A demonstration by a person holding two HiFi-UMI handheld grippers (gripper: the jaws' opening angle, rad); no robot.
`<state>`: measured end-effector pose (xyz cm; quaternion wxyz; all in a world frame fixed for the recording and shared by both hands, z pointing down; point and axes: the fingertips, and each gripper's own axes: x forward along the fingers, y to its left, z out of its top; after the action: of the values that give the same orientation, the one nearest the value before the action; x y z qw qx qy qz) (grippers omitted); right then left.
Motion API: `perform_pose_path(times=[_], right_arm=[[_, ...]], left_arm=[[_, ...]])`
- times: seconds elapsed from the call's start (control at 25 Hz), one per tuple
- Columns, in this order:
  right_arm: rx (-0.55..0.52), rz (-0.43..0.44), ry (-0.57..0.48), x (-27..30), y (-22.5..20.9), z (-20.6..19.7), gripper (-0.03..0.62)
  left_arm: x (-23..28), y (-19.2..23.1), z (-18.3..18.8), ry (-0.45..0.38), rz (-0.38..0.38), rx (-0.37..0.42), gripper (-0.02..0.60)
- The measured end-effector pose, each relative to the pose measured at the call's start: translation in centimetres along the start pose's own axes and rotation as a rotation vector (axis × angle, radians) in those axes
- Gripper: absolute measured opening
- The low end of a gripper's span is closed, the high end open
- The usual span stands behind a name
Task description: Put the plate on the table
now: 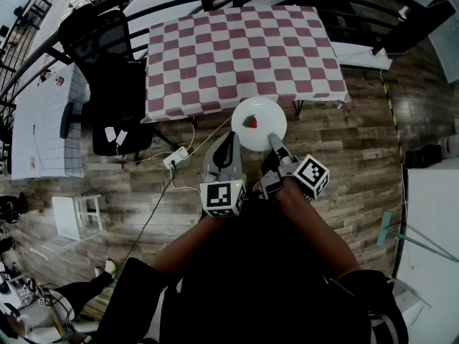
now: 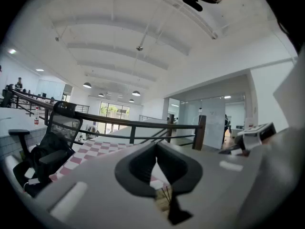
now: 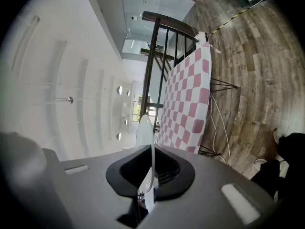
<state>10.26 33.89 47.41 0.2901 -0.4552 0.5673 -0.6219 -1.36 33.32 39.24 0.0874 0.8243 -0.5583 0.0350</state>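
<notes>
Pinching plate [image 1: 259,122] rim in right gripper [image 1: 275,142], centre frame; left gripper [image 1: 228,140] pressed together, empty, alongside. Risking slip or sag: thin, one-sided edge hold. Looking white, round, glossy, red strawberry-like mark [image 1: 249,122] on top. Hovering over wooden floor [image 1: 344,142], just short of checkered counter [image 1: 237,56], upper centre.

Left gripper [image 1: 228,137], right gripper [image 1: 274,140] — side by side, fingers [image 2: 133,168] closed

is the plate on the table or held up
Held, not on the table: the right gripper is shut on the rim of the plate, which shows mostly over the wooden floor.
</notes>
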Motion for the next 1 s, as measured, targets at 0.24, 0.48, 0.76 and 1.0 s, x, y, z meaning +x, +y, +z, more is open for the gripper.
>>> perform_pose_path(times=[0.24,0.48,0.76,1.0], right_arm=[[0.02,0.022,-0.022,-0.1,0.5,0.2,0.009],[-0.007,0.051,-0.06,-0.4,1.2,1.7,0.012],[-0.005,0.036,-0.063,-0.9,0.4,2.9,0.012],[-0.001,0.023,-0.059,-1.2,-0.4,3.3,0.012]], left_arm=[[-0.1,0.2,-0.1,-0.008,0.013,-0.002,0.009],[0.2,0.5,0.2,-0.02,0.039,-0.01,0.009],[0.5,-0.4,0.4,-0.033,0.051,0.004,0.009],[-0.2,-1.1,0.7,-0.044,0.064,-0.001,0.009]])
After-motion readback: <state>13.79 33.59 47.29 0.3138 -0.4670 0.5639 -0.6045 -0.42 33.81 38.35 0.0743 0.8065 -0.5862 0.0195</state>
